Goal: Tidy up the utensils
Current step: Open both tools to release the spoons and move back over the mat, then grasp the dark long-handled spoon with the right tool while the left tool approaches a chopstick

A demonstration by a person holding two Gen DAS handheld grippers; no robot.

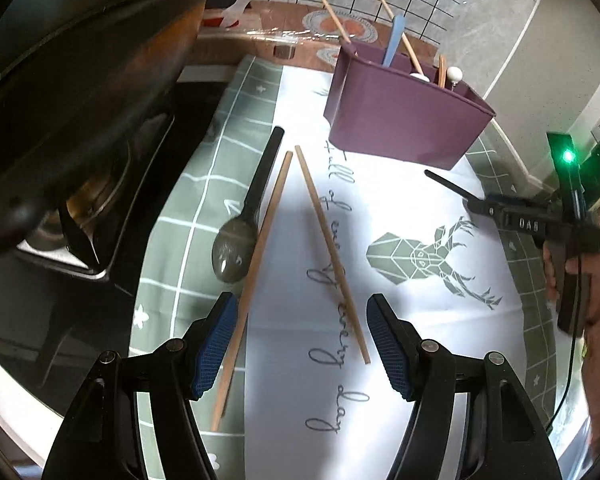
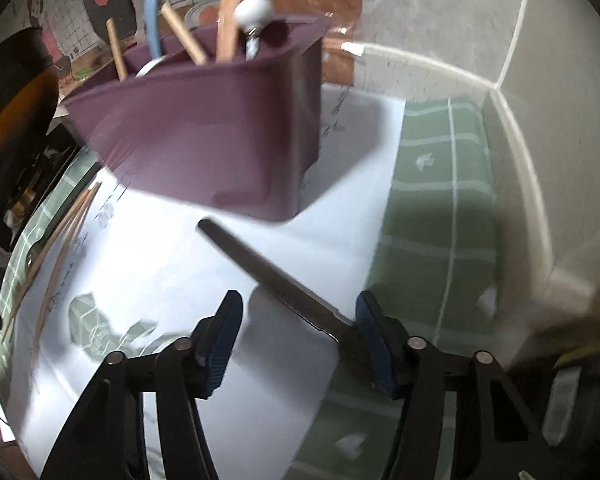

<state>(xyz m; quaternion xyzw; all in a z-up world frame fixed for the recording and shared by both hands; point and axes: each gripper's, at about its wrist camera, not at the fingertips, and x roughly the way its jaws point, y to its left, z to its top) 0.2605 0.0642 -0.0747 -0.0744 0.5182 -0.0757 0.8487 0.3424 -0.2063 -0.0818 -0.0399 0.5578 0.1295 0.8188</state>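
Left wrist view: your left gripper [image 1: 302,320] stands wide and empty over two wooden chopsticks [image 1: 328,252]; a dark spoon [image 1: 246,216] lies left, a purple plastic caddy [image 1: 400,116] far. Right wrist view, blurred: your right gripper [image 2: 300,330] is half-spread, a black flat handle [image 2: 276,280] against its right pad; grip uncertain.

"full of every day" on tablecloth [image 1: 400,216]

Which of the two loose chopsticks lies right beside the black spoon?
The left chopstick, whose shaft passes along the black spoon bowl and runs by the left gripper left pad. The other chopstick lies apart, across the script lettering.
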